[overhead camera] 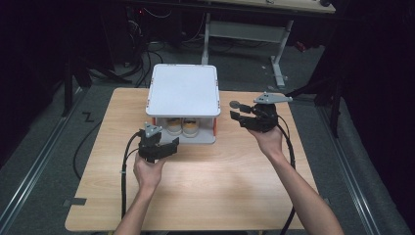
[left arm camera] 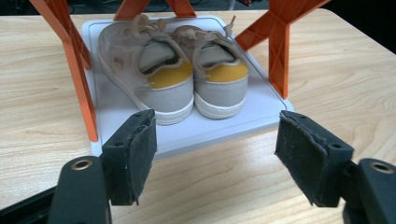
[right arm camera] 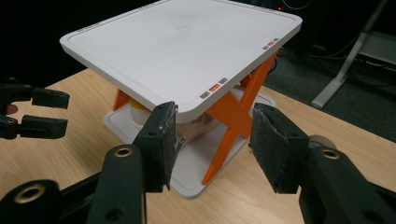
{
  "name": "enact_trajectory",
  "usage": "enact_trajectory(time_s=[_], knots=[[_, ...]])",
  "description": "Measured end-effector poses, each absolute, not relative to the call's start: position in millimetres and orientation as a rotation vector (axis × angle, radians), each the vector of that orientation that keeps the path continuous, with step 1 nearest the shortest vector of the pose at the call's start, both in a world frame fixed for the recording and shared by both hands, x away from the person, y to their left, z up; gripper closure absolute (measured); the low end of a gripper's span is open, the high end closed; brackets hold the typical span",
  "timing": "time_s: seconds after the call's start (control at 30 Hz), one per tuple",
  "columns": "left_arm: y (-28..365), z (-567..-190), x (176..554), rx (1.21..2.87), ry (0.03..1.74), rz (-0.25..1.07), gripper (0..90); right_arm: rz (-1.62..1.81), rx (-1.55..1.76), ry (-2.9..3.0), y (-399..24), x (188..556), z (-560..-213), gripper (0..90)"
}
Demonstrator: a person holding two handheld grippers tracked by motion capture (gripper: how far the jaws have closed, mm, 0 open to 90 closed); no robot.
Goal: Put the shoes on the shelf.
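A pair of beige shoes with yellow heel linings [left arm camera: 187, 74] stands heels toward me on the lower white shelf [left arm camera: 219, 128] of a small rack with orange cross supports [left arm camera: 278, 46]. From above, the rack's white top shelf [overhead camera: 183, 89] covers most of the shoes [overhead camera: 182, 127]. My left gripper [left arm camera: 215, 149] is open just in front of the shelf edge, level with the heels; from above, the left gripper [overhead camera: 169, 145] sits at the rack's front left. My right gripper [right arm camera: 212, 135] is open beside the rack's right side, near an orange support [right arm camera: 233, 116]; the high view puts the right gripper [overhead camera: 238, 116] right of the rack.
The rack sits at the back middle of a wooden table [overhead camera: 205, 191]. Cables [overhead camera: 125, 166] trail from both grippers toward the front edge. Beyond the table are a dark floor and a desk frame [overhead camera: 279, 58].
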State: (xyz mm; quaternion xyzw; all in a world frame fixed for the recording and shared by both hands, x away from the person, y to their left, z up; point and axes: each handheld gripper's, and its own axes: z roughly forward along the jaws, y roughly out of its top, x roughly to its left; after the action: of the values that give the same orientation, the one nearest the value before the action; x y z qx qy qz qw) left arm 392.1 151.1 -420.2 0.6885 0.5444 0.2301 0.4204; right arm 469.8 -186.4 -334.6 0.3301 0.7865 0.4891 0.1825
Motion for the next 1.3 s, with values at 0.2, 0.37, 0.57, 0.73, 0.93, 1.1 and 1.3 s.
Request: enact_trajectory(time_s=[0.2, 0.37, 0.57, 0.73, 0.93, 1.1, 1.3], knots=[[153.4, -418.6, 386.7, 1.724, 1.367, 0.566, 28.7, 1.409, 0.936, 2.199, -204.9, 455.8, -334.3, 50.5], [154.3, -417.2, 381.1, 1.734, 1.357, 0.577, 27.3, 1.399, 0.956, 2.2, -217.7, 448.2, -338.4, 50.1], [159.4, -420.1, 373.1, 1.731, 1.351, 0.57, 26.7, 1.411, 0.971, 2.19, -235.9, 434.7, -347.7, 49.8], [168.2, -429.6, 364.1, 1.73, 1.357, 0.559, 26.7, 1.393, 1.021, 2.175, -257.6, 420.6, -363.5, 49.7], [175.1, -441.2, 357.7, 1.734, 1.376, 0.549, 26.7, 1.343, 1.091, 2.175, -279.6, 407.2, -390.2, 50.6], [176.3, -452.9, 356.3, 1.74, 1.411, 0.541, 26.1, 1.273, 1.171, 2.192, -289.4, 402.1, -422.5, 50.9], [178.0, -478.2, 359.2, 1.796, 1.474, 0.563, 26.1, 1.189, 1.275, 2.194, -295.8, 401.6, -462.7, 50.5]])
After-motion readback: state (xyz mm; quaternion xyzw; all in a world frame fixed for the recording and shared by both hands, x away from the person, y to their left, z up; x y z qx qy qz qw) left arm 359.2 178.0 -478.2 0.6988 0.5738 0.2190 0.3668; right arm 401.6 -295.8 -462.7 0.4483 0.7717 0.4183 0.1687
